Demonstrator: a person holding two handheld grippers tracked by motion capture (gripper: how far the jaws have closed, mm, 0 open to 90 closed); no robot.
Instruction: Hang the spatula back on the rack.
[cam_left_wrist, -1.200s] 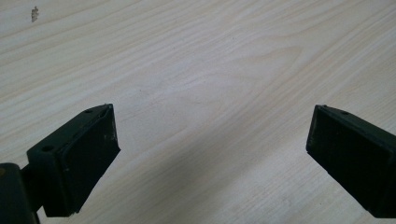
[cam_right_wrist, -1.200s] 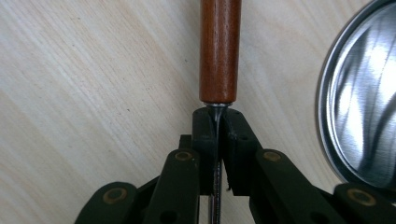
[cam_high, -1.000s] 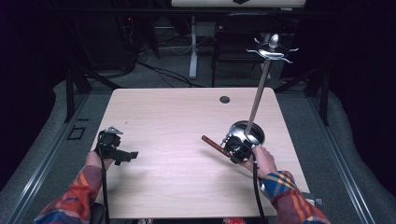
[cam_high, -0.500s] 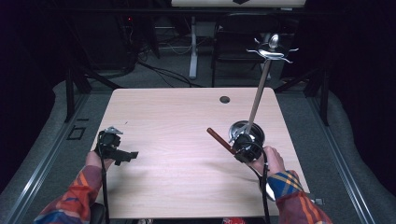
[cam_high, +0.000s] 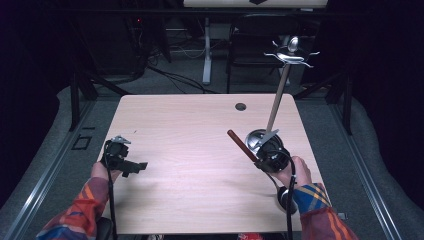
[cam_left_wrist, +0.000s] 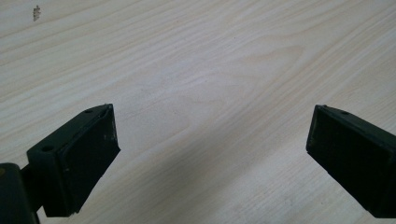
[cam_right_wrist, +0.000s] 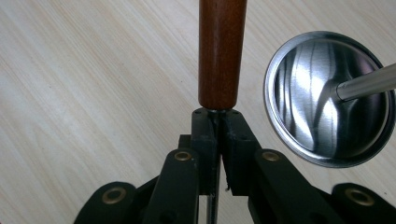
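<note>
Wooden handle (cam_right_wrist: 222, 51) clamped between the closed jaws of the right gripper (cam_right_wrist: 217, 128), jaws pinching a thin metal part just below the handle's rounded end. In the high view, same handle (cam_high: 241, 145) angled up and away to the left from the right gripper (cam_high: 260, 161), above the right half of the table (cam_high: 190, 150). Right hand (cam_high: 294, 172) behind the gripper near the table's right edge, plaid sleeve (cam_high: 320, 210) coming in from the bottom. Just beside the gripper, round shiny metal base (cam_right_wrist: 327, 98) flat on the table, with a slim metal rod (cam_high: 277, 100) rising tilted to a hooked top (cam_high: 292, 52). Left gripper (cam_left_wrist: 210, 140) spread wide, holding nothing, low over bare wood. In the high view, left gripper (cam_high: 131, 166) near the table's left edge, pointing right, left hand (cam_high: 102, 170) behind it. Small dark hole (cam_high: 240, 106) near the far edge.
</note>
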